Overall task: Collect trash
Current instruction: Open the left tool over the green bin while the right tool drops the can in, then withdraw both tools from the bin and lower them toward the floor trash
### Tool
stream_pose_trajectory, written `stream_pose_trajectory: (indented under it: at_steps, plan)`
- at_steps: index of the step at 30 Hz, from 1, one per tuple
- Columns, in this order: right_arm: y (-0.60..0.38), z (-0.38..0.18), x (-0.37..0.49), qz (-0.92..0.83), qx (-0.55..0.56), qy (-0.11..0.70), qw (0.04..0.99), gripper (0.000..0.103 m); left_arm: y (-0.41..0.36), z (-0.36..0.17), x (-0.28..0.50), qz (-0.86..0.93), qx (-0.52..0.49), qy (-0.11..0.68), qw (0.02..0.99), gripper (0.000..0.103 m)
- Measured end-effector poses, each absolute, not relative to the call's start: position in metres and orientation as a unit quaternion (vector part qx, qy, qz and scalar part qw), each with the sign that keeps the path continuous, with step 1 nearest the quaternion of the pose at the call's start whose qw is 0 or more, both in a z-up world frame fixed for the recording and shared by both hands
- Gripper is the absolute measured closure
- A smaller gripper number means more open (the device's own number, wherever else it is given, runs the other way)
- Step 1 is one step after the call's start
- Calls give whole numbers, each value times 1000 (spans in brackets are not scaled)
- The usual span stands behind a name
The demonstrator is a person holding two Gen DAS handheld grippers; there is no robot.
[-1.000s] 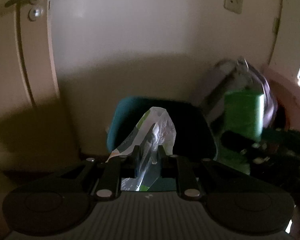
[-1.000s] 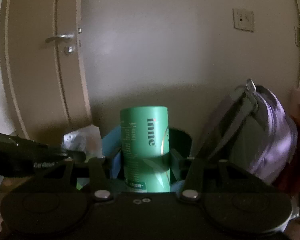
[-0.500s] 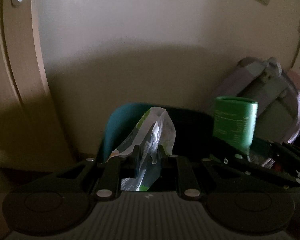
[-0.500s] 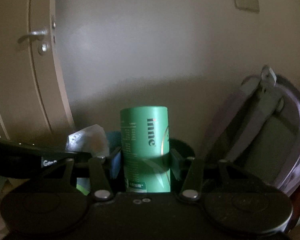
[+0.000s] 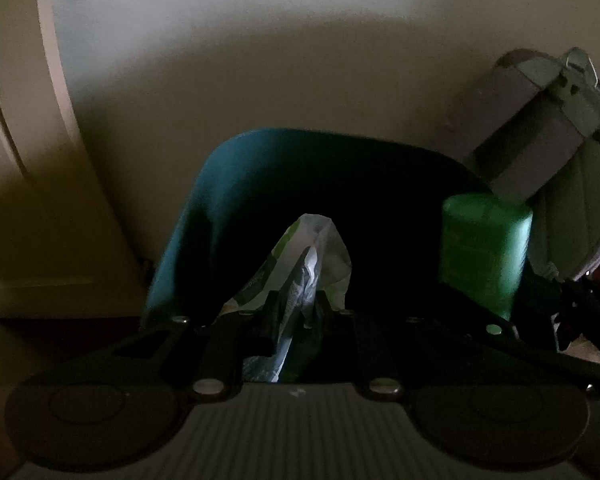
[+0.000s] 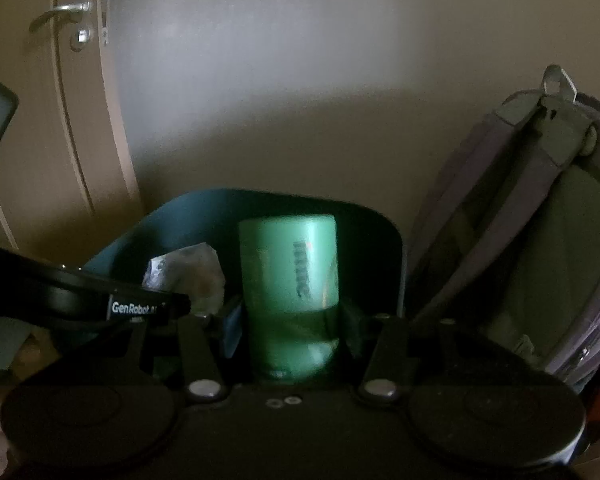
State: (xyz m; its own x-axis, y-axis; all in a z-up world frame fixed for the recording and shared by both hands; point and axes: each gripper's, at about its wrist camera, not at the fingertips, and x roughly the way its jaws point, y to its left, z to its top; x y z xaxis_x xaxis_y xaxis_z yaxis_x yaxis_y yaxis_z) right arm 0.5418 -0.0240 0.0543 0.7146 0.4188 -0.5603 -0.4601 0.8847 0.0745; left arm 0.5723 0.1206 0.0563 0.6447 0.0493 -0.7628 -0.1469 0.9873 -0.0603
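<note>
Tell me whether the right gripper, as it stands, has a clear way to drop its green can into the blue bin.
Probably yes. The right gripper holds the green can upright before the blue bin, whose dark mouth looks unobstructed there. The left gripper and its plastic wrapper sit beside it, not in front.

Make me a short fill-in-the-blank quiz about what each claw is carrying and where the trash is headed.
1. The left claw is pinching a crumpled plastic ____.
2. The right claw grips an upright canister whose colour is ____.
3. Both items hang in front of a bin coloured ____.
4. Right of the bin leans a purple and grey ____.

Missing words: wrapper; green; teal; backpack
</note>
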Motion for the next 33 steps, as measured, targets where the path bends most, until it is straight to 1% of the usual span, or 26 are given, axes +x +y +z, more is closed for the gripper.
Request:
stream_pose_trajectory:
  at_steps: [3,10,15,18,19,20,22,27,31,33]
  plan:
    - [-22,55,542,243,-45,297,922,53,124,52,573,55,-57,425,902,86]
    - [-22,65,542,239,-48,300,922,47,127,49,568,45,-62,423,903,80]
    - [-25,68,539,234,-42,296,925,44,125,51,556,40,-63,416,906,66]
    - [-31,75,532,230,-38,291,928,41,126,55,553,31,-68,407,911,51]
    - [-32,78,529,229,-38,288,929,40,126,57,549,34,-68,402,912,36]
    - [-35,81,527,229,-36,287,930,39,125,59,546,41,-66,397,914,26]
    - [-41,88,520,230,-34,284,930,34,123,64,537,39,-60,385,920,25]
    - [-55,107,493,242,-40,270,931,31,115,76,509,29,-38,376,925,25]
    - [-68,117,468,255,-47,261,930,25,108,85,475,25,-25,373,927,24]
    - [-75,120,456,258,-49,259,930,24,107,86,460,26,-19,372,928,24]
